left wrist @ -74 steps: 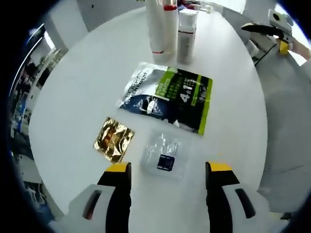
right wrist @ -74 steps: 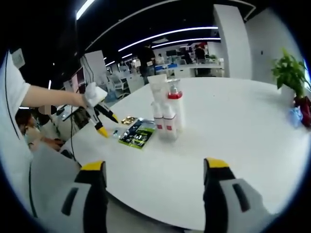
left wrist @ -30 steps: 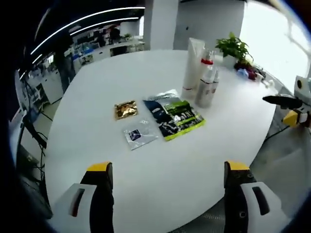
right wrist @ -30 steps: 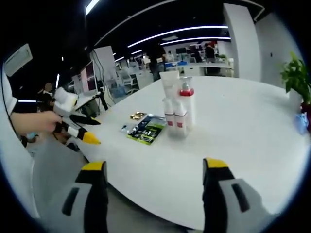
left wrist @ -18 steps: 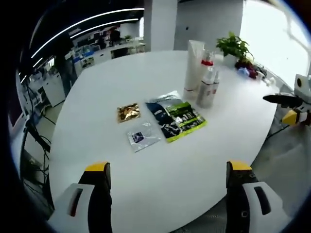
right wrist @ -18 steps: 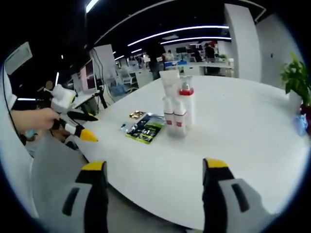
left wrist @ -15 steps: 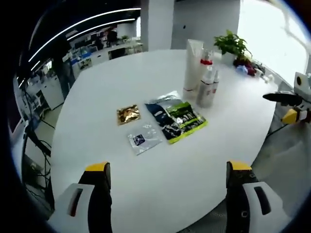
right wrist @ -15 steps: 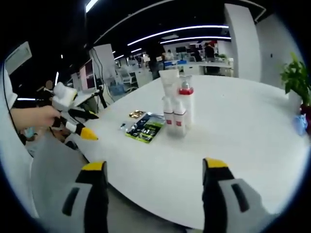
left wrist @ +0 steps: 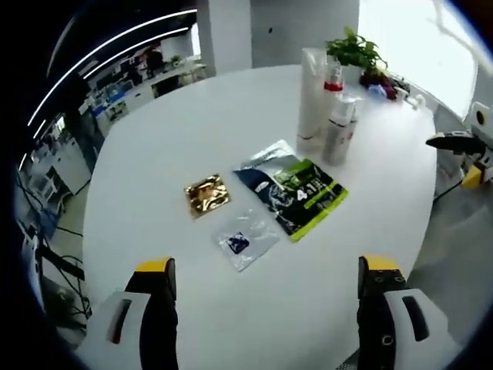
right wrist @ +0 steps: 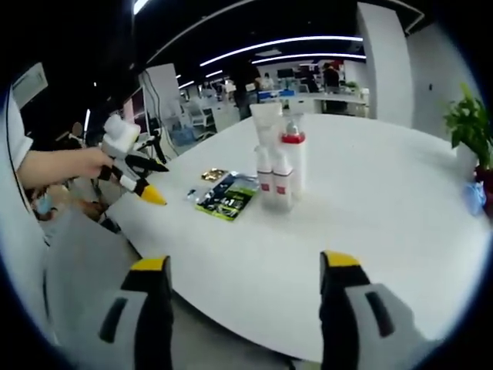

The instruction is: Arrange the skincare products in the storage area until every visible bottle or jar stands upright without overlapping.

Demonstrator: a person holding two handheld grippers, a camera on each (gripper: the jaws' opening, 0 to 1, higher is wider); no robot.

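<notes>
3 bottles (left wrist: pixel 327 108) upright – 3 sachets (left wrist: pixel 295 193) flat on table (left wrist: pixel 154 139).

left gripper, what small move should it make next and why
Probably ease the open left gripper forward and down toward the clear sachet, the nearest flat packet. The bottles already stand upright in a cluster, while three packets lie flat on the table.

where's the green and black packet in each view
Left gripper view: the green and black packet lies flat near the middle of the picture, just below the standing bottles.
Right gripper view: the packet is small, left of centre, to the left of the bottles.
Shared landmark: the tall white tube standing in the bottle cluster.
</notes>
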